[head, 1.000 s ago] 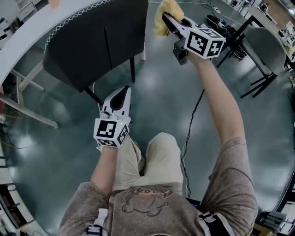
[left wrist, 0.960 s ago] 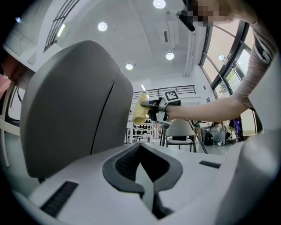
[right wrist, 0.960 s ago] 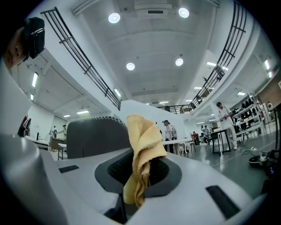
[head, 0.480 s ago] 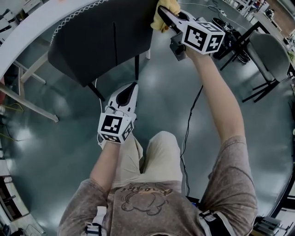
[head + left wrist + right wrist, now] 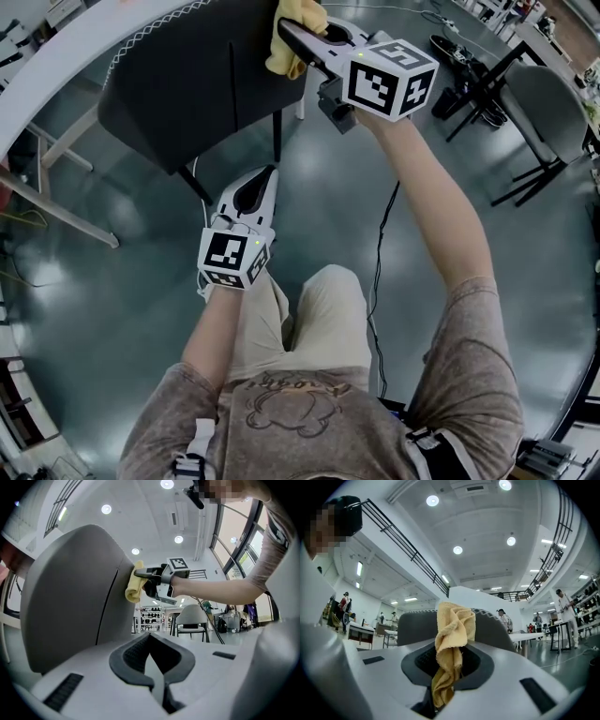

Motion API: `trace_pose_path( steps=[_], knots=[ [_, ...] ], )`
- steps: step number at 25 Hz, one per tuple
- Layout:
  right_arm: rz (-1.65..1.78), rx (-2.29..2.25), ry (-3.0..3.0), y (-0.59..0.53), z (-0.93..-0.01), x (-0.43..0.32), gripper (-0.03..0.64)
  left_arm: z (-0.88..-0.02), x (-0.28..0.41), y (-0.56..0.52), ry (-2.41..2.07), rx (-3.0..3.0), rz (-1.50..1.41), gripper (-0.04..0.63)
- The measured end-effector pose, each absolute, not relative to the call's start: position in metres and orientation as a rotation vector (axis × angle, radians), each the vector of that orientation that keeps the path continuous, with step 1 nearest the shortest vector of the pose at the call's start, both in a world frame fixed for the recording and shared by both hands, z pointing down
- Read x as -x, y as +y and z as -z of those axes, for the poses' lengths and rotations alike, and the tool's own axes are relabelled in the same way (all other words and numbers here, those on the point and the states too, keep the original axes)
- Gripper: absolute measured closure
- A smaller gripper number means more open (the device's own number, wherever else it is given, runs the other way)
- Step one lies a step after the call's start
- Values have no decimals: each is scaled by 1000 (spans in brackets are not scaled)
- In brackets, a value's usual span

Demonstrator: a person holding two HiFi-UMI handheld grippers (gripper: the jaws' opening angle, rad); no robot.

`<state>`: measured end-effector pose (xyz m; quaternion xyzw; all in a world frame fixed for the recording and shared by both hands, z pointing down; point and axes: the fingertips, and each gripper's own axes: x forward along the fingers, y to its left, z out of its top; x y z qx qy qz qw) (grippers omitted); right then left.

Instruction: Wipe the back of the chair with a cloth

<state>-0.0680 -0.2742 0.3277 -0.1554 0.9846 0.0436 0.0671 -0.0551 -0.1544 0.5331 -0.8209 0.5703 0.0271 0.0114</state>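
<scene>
**Yellow cloth held at the edge of the chair back**

In the head view a dark grey moulded shell chair (image 5: 187,84) on thin black legs fills the 11 o'clock part of the picture. It stands on a dark, glossy floor (image 5: 112,300).

The right gripper (image 5: 292,36) reaches out to 12 o'clock at the end of an outstretched bare arm. Its jaws are clamped on a crumpled yellow cloth (image 5: 286,52). In the right gripper view the cloth (image 5: 452,644) runs up between the jaws of that gripper (image 5: 447,667) and bunches above them. The rounded top of the chair back (image 5: 417,625) sits just behind it.

The left gripper view looks across from the side. The cloth (image 5: 132,585) is at 12 o'clock there and appears to touch the upper outer edge of the chair's back (image 5: 70,597). The right gripper (image 5: 144,573) is directly beside it.

The left gripper (image 5: 262,183) hangs lower, just left of the head view's centre toward 9 o'clock. It points up at the chair's legs and is well apart from the cloth. Its own view shows its jaws (image 5: 152,660) brought together with nothing between them.

A long white counter (image 5: 56,56) with a scalloped edge curves past the chair at 10 o'clock. A second, lighter grey chair (image 5: 544,103) stands at 2 o'clock. A thin black cable (image 5: 380,262) trails over the floor below the right arm, near the picture's centre.
</scene>
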Motion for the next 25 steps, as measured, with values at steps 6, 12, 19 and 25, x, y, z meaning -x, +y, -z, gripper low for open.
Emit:
trace_pose_path(
  steps=[6, 12, 19, 25],
  knots=[
    [-185, 300, 3017, -230, -330, 103, 548, -529, 63, -150, 1809, 2542, -102, 588],
    [-202, 173, 3033, -197, -333, 133, 548, -523, 67, -141, 1806, 2529, -114, 588],
    [-173, 38, 3050, -165, -341, 163, 548, -515, 71, -133, 1834, 2482, -148, 588],
    [-147, -36, 3050, -143, -344, 182, 548, -513, 74, -125, 1833, 2464, -156, 588]
  ],
)
